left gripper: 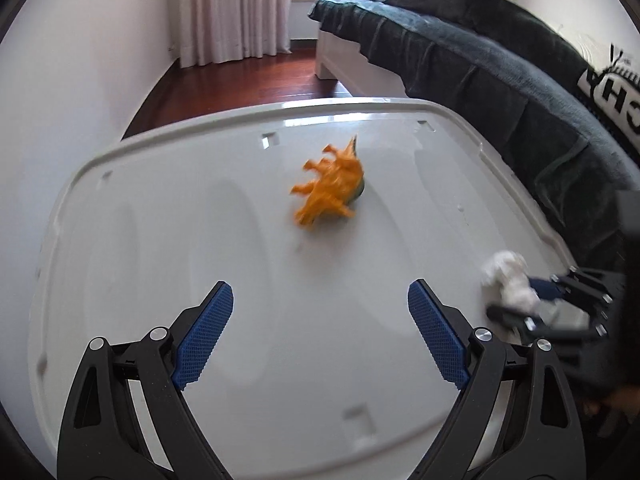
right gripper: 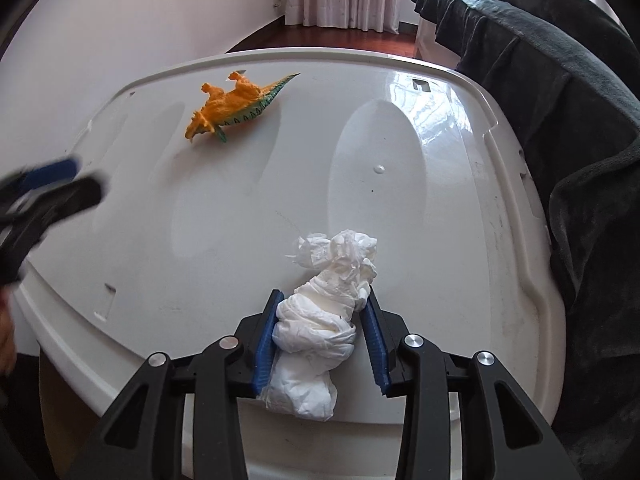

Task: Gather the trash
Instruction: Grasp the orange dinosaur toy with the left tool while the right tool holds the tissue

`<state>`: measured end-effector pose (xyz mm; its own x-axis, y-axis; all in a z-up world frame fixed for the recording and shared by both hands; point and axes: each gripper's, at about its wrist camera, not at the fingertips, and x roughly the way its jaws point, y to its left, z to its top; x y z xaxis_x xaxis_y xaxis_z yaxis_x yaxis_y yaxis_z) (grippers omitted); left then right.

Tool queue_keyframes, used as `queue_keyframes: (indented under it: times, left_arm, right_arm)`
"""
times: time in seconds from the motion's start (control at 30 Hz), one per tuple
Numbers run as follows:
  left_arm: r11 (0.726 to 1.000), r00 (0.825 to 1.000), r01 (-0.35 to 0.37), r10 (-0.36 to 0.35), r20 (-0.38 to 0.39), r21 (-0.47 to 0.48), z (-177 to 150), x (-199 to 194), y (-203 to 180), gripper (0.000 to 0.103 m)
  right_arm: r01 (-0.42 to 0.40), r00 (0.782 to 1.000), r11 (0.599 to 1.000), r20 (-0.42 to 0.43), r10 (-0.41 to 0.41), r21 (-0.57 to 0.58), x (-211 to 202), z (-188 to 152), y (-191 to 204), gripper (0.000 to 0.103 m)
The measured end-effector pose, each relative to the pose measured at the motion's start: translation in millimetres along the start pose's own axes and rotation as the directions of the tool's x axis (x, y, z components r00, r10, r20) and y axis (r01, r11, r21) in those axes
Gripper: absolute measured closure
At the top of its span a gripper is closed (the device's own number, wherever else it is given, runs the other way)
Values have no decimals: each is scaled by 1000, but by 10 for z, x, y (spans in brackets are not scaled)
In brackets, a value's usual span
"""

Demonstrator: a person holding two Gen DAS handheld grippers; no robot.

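Nearest in my right wrist view, the right gripper (right gripper: 322, 332) clamps a crumpled white tissue wad (right gripper: 324, 320) between its blue pads (right gripper: 264, 344), the jaws narrow and pressed against both flanks of the paper; the wad's free end spills forward over the white plastic lid (right gripper: 400, 184) that serves as the work surface. In my left wrist view, the left gripper (left gripper: 320, 336) hovers over the same lid with its fingers (left gripper: 204, 336) spread wide and nothing between them. Further out, an orange toy dinosaur (right gripper: 232, 104) with a green-spined back lies on its side on the lid; the left view blurs it, so its pose is read from the right view alone. Beyond the lid's right edge a dark blanket (right gripper: 560, 92) drapes a bed, and pale curtains (left gripper: 236, 8) hang at the far wall.
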<state>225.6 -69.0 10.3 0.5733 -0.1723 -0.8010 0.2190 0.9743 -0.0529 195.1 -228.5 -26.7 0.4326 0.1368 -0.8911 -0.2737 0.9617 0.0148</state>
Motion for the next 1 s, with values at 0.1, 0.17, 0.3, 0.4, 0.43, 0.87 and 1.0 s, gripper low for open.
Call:
queue_keyframes:
  times: [0.1,0.17,0.3,0.4,0.43,0.87,1.0]
  left_arm:
    - [995,1000,-16,17,-8,94,219,268,-196,16]
    - [987,999,-42,45,-13,154,339,433,-307,16]
    - [982,996,-82,88,-31,170,588,795,-346,16]
    - [988,991,-81,93,-92,128,684,1100,-260,15]
    - [991,991,-73,85,-103,114,689,1172,-234,14]
    - [992,995,-102,103,-8,79,552,1063,-221,48]
    - [995,995,-99,100,-12,21,400,902,-101,49]
  right_arm:
    - [-19,1000,1000,1,19,-6,-12,-22,-30,64]
    - [-36,999,999,1,36,-1,-7,-26,-57,64]
    - [-82,997,996,-5,83,33,-7,-15,-127,64]
    - [-112,994,991,-9,113,68,-7,-4,-171,64]
    - [-117,993,990,-11,118,75,-9,-11,-179,64]
    - [-57,998,997,-11,58,45,20,49,-64,64]
    - [-4,1000,1000,-1,4,14,42,50,30,64]
